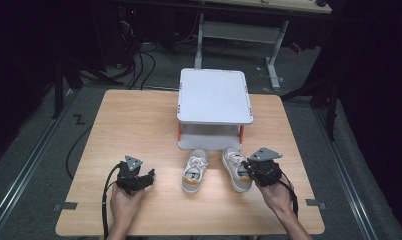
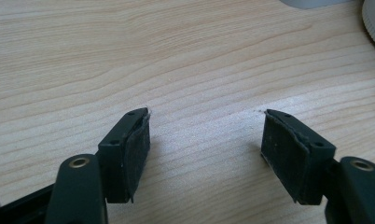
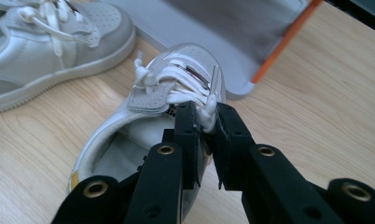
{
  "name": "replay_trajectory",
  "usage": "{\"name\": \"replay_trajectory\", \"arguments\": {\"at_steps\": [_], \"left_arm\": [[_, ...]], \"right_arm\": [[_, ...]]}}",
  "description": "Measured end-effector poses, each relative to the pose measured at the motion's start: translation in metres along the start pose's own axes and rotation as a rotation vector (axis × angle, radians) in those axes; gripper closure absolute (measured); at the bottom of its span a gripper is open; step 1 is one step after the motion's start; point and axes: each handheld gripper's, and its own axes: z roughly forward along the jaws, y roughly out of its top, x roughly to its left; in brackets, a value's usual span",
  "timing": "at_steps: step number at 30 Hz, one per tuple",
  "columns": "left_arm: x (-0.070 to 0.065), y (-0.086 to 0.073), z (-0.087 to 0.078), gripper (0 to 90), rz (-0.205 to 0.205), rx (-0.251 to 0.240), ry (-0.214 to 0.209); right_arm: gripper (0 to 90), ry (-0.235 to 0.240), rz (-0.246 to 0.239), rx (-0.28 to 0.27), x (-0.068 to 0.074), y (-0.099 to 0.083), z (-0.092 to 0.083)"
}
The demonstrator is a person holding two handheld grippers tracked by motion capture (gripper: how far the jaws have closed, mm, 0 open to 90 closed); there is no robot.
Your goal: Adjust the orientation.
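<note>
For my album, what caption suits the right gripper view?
Right gripper pinching the side of a small white sneaker beside its mate.

Matt wood-grain table (image 2: pixel 185 56); smooth leather-look shoes (image 3: pixel 41 42); plastic stand (image 1: pixel 215 95)

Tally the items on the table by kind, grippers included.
Shoes: 2, left shoe and right shoe
Two-tier white rack: 1
Handheld grippers: 2, left gripper and right gripper
Total: 5
</note>
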Motion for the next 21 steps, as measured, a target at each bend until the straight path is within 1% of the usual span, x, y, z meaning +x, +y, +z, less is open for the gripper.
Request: {"name": "replay_trajectory", "arguments": {"at_steps": [3, 4, 5, 8, 12, 15, 19, 21], "left_arm": [[0.0, 0.0, 0.0, 32.6, 0.0, 0.0, 0.0], [0.0, 0.0, 0.0, 32.6, 0.002, 0.001, 0.0], [0.0, 0.0, 0.0, 32.6, 0.0, 0.001, 0.001], [0.0, 0.0, 0.0, 32.6, 0.0, 0.0, 0.001], [0.0, 0.0, 0.0, 32.8, 0.003, 0.002, 0.0], [0.0, 0.0, 0.0, 32.8, 0.003, 0.002, -0.001], [0.0, 0.0, 0.0, 32.8, 0.0, 0.0, 0.0], [0.0, 0.0, 0.0, 32.8, 0.003, 0.001, -0.001]], "right_arm": [[80.5, 0.008, -0.009, 0.01, 0.008, 0.005, 0.008], [80.5, 0.009, -0.019, 0.017, 0.014, 0.009, 0.014], [80.5, 0.009, -0.019, 0.017, 0.014, 0.009, 0.014], [80.4, 0.009, -0.026, 0.021, 0.02, 0.012, 0.02], [80.4, 0.008, -0.02, 0.033, 0.025, 0.014, 0.027], [80.4, 0.005, -0.02, 0.031, 0.028, 0.015, 0.03], [80.3, -0.012, -0.025, 0.037, 0.033, 0.018, 0.033], [80.1, -0.013, -0.026, 0.034, 0.035, 0.017, 0.035]]}}
